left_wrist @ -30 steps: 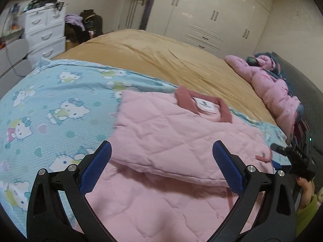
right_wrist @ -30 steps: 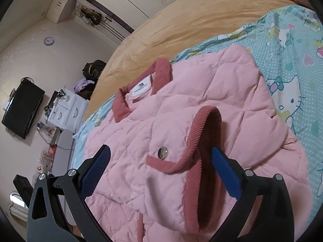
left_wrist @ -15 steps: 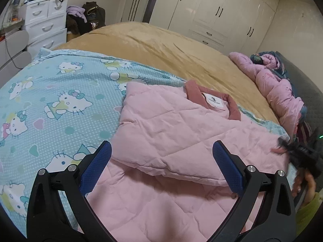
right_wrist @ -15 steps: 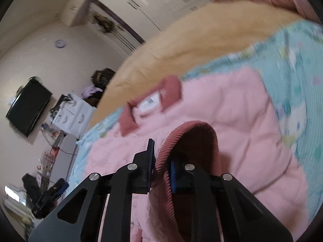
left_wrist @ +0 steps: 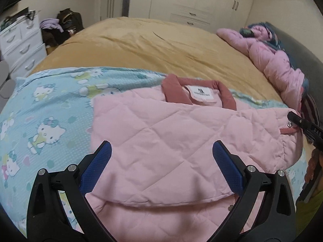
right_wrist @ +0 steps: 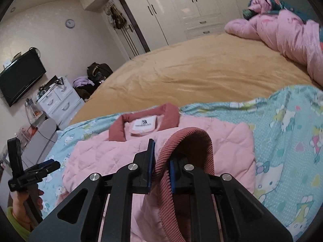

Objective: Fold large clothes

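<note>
pink quilted jacket [left_wrist: 161,141] with dusty-rose corduroy collar [left_wrist: 175,90], lying collar-away on a turquoise cartoon-cat sheet [left_wrist: 40,121] spread over the near part of a bed with a mustard cover [left_wrist: 161,44]. the left side of the jacket is already folded over the body. right gripper [right_wrist: 161,167]: a second ago its blue pads stood wide apart on either side of the rose corduroy cuff [right_wrist: 189,139] of the right sleeve; they have since come together and now pinch that cuff, whose ribbed edge arches up between them. the cuff appears raised off the jacket body, so the sleeve fold has probably begun; carrying it inward across the chest seems the likely next stage. left gripper [left_wrist: 161,161]: jaws apart, empty, hovering above the folded left panel, which sits lower and nearer in its view than a second ago. a second, crumpled pink padded garment [right_wrist: 282,32] lies well apart at the far side of the bed.
</note>
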